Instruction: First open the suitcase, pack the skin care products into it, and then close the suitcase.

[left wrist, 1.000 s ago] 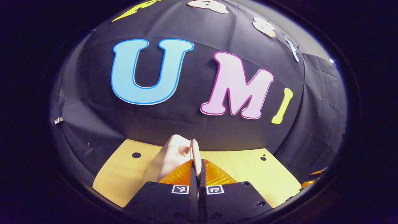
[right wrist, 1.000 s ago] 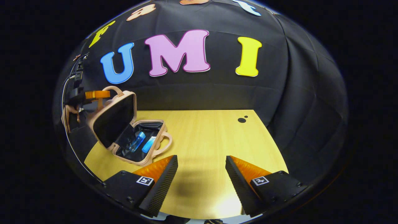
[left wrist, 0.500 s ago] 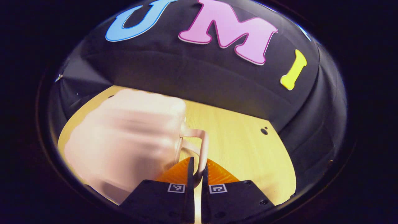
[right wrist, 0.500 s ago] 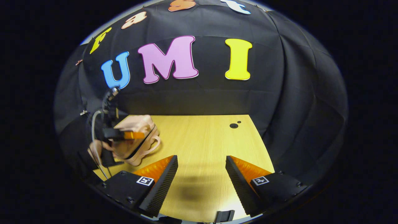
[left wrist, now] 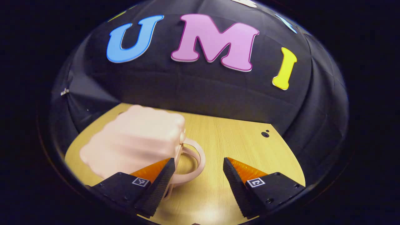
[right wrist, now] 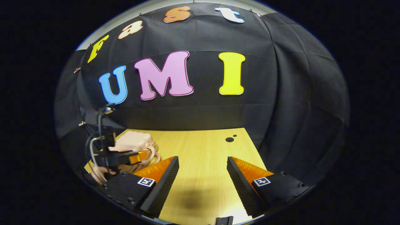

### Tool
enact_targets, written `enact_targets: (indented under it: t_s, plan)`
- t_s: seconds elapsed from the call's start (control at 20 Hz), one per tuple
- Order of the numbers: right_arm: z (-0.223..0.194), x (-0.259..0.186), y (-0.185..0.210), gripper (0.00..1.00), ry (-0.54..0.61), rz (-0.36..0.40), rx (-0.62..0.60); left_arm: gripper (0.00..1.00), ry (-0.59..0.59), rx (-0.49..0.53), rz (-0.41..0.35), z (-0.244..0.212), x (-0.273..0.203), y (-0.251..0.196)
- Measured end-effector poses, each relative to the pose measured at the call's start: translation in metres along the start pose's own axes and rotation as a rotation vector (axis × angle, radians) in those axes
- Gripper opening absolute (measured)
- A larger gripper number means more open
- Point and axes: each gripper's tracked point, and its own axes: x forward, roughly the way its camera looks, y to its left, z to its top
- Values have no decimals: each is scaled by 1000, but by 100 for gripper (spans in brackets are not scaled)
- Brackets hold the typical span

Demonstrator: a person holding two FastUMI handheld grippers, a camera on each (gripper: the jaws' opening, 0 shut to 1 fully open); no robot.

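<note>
The pale pink suitcase (left wrist: 134,142) lies closed on the wooden table (left wrist: 247,150), so its inside is hidden. Its looped handles (left wrist: 195,161) point toward my left gripper (left wrist: 197,164), which is open; the left finger (left wrist: 156,184) rests beside the case's edge and the handle loop lies between the fingers, untouched. In the right gripper view the suitcase (right wrist: 134,142) sits at the far left with the left gripper (right wrist: 126,157) just in front of it, held by a hand (right wrist: 99,173). My right gripper (right wrist: 202,161) hangs open over bare table, well to the right of the case.
The table (right wrist: 203,147) ends at the black cloth wall behind and to the right. Two small dark holes (right wrist: 229,139) mark its far right corner, also seen as holes (left wrist: 265,134) in the left gripper view.
My left gripper, shut on the lid's handle, swung the lid down until the suitcase closed, then let go and opened. The right gripper stayed open and tilted slightly upward.
</note>
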Motion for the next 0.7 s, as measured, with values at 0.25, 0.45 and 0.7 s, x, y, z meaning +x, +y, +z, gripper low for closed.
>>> enact_targets:
  t_s: [0.25,0.45,0.7]
  plan:
    - [51,-17,41,98,-120,-12,0,96,-303,102,-14,117,-125,6]
    - [104,-51,77,98,-294,-12,-49,96,-431,73,-42,171,-188,18]
    - [132,-89,115,97,-447,6,-50,96,-566,46,26,183,-255,58]
